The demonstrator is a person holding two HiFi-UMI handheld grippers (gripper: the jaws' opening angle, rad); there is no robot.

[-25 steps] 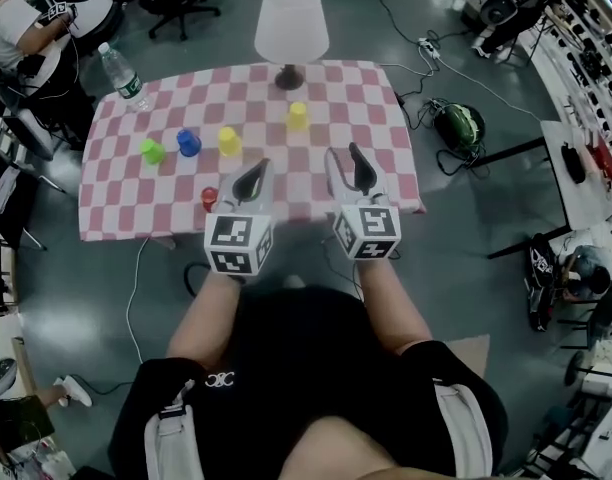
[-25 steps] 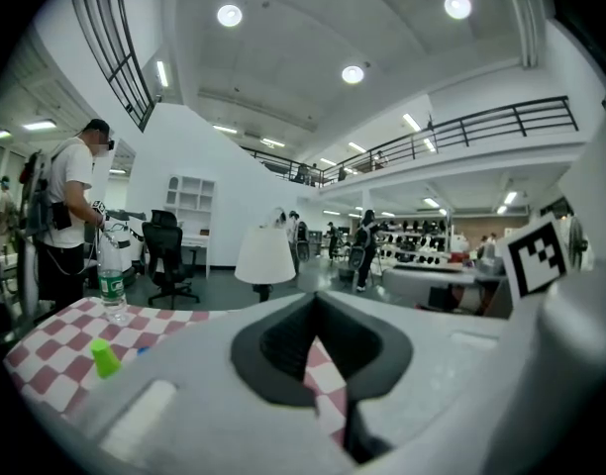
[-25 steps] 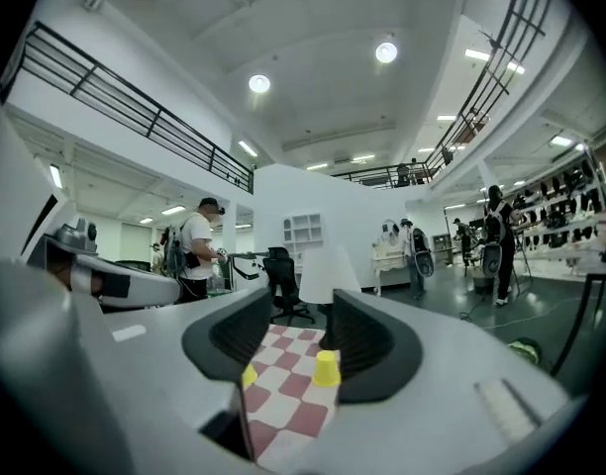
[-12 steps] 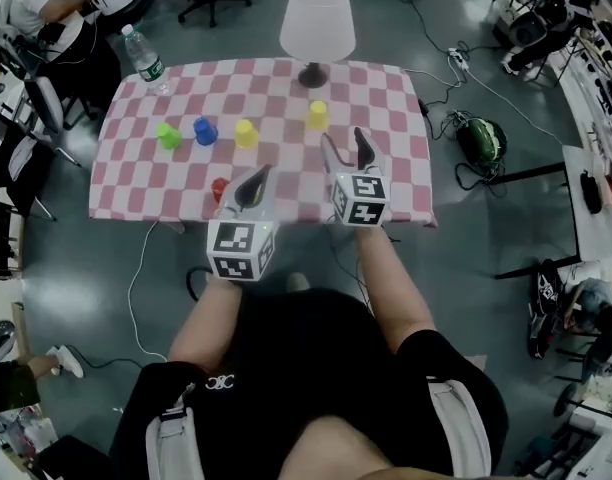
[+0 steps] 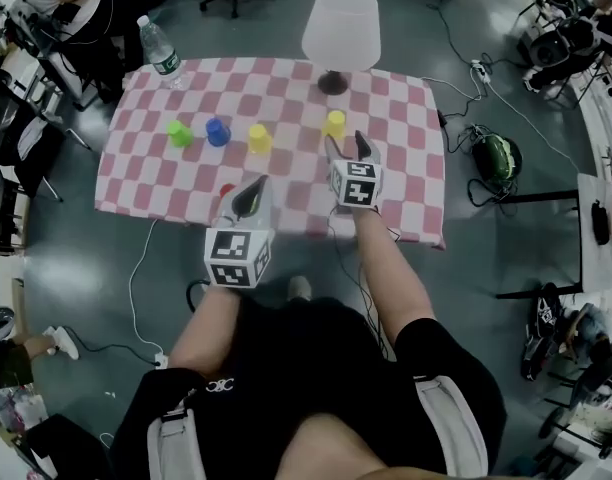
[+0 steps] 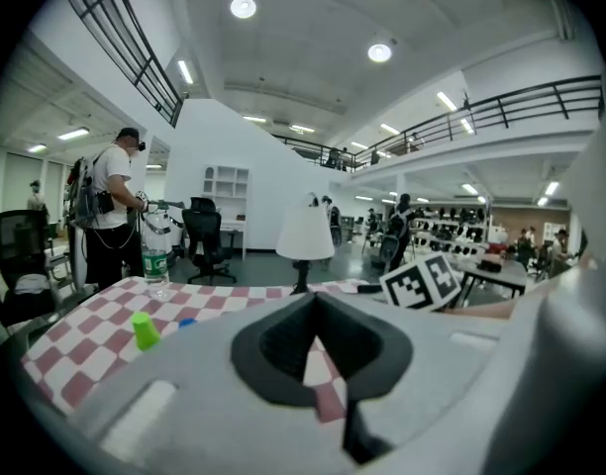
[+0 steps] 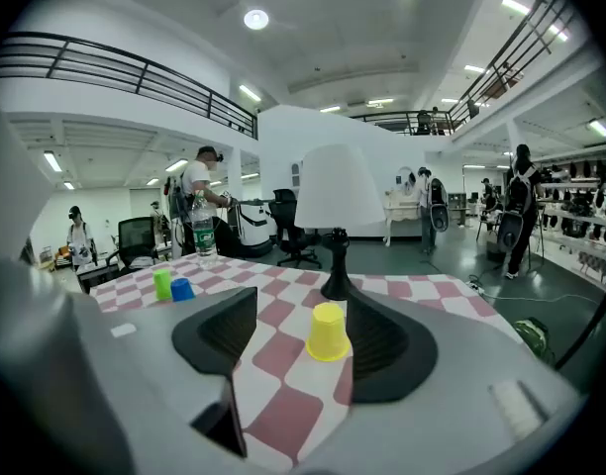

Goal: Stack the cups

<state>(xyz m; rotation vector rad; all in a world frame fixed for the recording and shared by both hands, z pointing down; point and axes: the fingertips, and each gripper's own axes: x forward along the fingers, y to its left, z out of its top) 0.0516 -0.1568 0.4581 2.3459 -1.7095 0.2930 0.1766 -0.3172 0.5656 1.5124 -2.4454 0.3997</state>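
Pink-and-white checked cloth covers the table (image 5: 406, 173), which stands on a grey floor in a large open workshop. In the head view five cups stand apart on it, none stacked. A green cup (image 5: 179, 133), a blue cup (image 5: 218, 132) and a yellow cup (image 5: 258, 138) form a row. A second yellow cup (image 5: 334, 123) stands close to the foot of a white lamp (image 5: 341, 28). A red cup (image 5: 224, 191) sits near the front edge, just left of the left gripper (image 5: 252, 190). A water bottle (image 5: 159, 50) stands at the far left corner. The right gripper (image 5: 347, 148) is over the cloth, just short of the second yellow cup.

The left gripper view shows its jaws meeting at the tips, clenched on nothing; only cloth shows through the small gap behind them. The green cup, blue cup, water bottle and lamp lie beyond.

The right gripper view shows its jaws spread wide; they have just been opening. The second yellow cup stands upright on the cloth, framed between them, with both pads clear of it. The lamp rises right behind the cup.
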